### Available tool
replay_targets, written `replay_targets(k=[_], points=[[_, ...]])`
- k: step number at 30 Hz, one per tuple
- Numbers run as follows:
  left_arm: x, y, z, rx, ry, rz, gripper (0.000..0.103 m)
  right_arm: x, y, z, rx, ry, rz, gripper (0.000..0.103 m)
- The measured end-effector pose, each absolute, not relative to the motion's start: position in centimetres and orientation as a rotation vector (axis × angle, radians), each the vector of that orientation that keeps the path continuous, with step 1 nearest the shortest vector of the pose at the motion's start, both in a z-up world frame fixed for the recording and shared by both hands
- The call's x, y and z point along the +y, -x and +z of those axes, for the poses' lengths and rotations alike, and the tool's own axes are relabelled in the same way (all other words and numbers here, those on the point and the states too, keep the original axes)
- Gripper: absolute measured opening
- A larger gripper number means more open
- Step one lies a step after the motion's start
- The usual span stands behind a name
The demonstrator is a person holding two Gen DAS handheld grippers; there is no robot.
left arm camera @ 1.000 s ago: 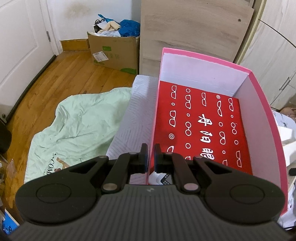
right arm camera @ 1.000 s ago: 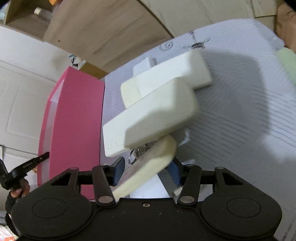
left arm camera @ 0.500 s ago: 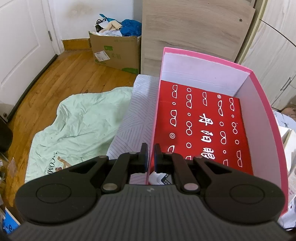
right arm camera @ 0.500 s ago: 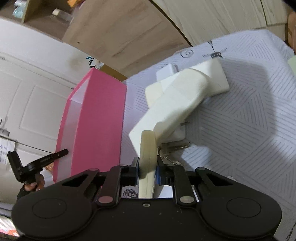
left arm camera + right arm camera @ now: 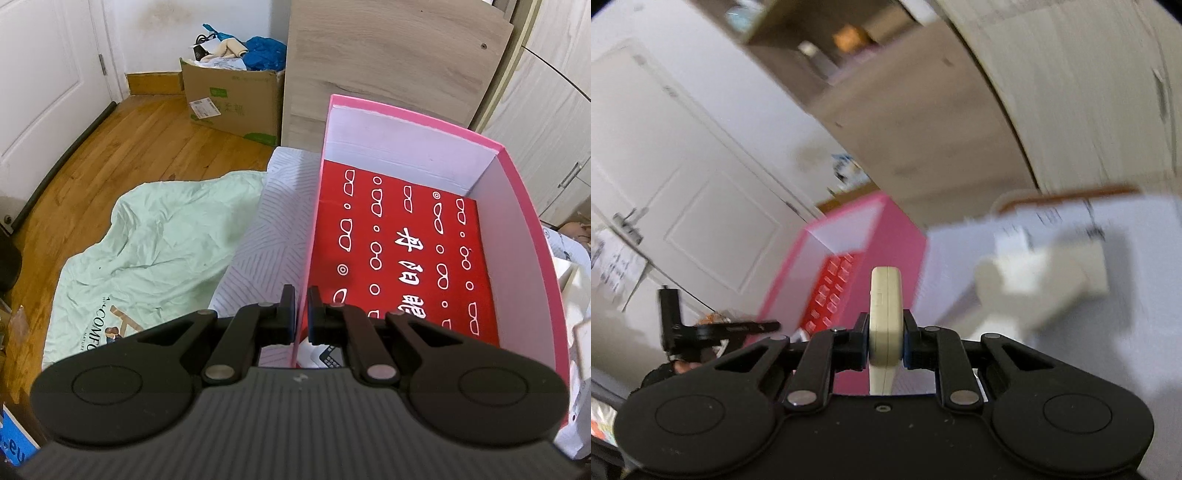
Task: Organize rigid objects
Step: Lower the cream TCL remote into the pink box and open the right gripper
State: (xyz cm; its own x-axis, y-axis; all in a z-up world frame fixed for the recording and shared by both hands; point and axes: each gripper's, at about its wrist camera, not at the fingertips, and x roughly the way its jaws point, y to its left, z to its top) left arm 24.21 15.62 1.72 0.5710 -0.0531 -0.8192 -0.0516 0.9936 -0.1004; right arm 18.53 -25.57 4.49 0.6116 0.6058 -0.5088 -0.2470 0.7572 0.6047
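The thin near wall of the glossy pink cardboard box (image 5: 524,236) is pinched by the left gripper (image 5: 301,310), while a flat, rounded cream plastic case (image 5: 885,314) is clamped edge-up between the right gripper (image 5: 885,343) fingers, above the striped bed sheet (image 5: 1145,332).

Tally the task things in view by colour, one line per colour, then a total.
Pink: 1, the pink box, its near wall pinched by the left gripper.
Red: 1, the red printed sheet inside it.
Cream: 1, the cream flat case held by the right gripper.
Total: 3
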Motion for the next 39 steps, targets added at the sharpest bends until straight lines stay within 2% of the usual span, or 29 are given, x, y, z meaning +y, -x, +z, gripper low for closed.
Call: replay_targets(k=[5,13,25,36,39], points=[[16.2,-24.3,1.7,0.971,0.161,-0.009,0.005,-22.8,-19.0,5.4,0.726,-0.584,0.708,0.02],[16.0,-24.2,1.7,0.97,0.139,-0.015,0.004,-16.4,-20.6,5.8,0.731,-0.435,0.742,0.02],[16.4,-24.8,1.6,0.983,0.162,-0.033,0.005,-3.9,-27.4,5.7,0.72,0.211,0.51,0.02],[17.3,-25.0,1.5,0.992,0.231,-0.057,0.007,1.6,-30.3,2.3,0.574,0.522,0.504,0.02],[17.1,-25.0,1.5,0.992,0.224,-0.053,0.007,2.7,-30.4,2.0,0.584,0.55,0.551,0.021]])
